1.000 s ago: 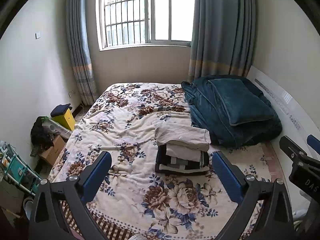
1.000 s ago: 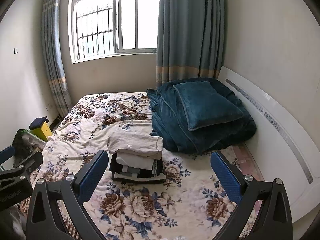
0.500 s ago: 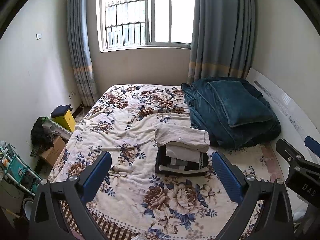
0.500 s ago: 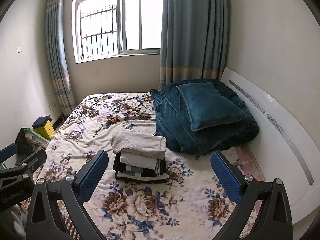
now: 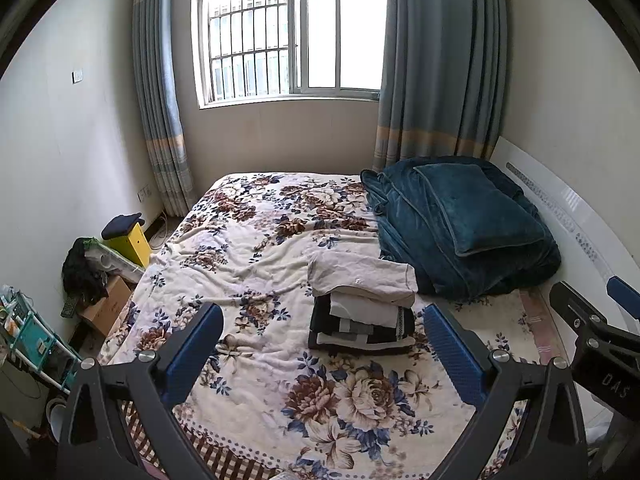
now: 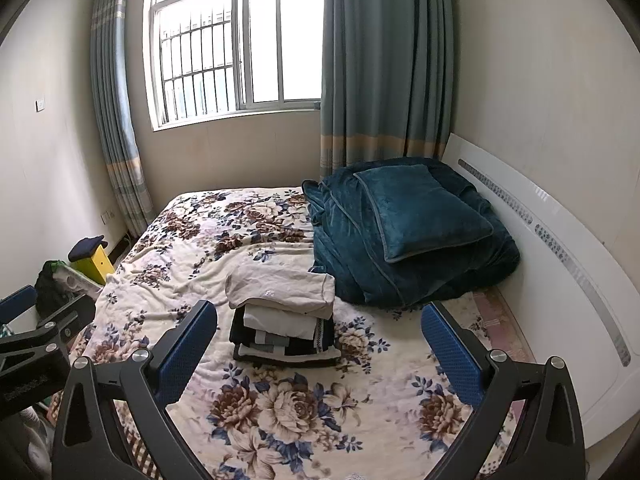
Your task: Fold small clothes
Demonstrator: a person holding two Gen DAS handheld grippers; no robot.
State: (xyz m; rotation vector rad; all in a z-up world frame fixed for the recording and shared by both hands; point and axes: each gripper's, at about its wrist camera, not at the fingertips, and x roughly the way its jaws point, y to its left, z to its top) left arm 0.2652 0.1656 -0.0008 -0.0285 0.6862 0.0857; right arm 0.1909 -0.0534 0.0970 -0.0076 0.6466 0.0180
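Stack: folded pile of beige, white and black-striped clothes at twelve o'clock on the floral blanket, apparently finished.
Left gripper: spread, empty.
Right gripper: spread, empty.
Left: no loose garments visible.

one bed, one stack of clothes, one teal quilt with one pillow, two curtains, one window, one yellow box.

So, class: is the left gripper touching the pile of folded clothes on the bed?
Apart. The left wrist view shows the open left gripper held above the flowered bedspread, with the pile of folded clothes lying farther off on it.
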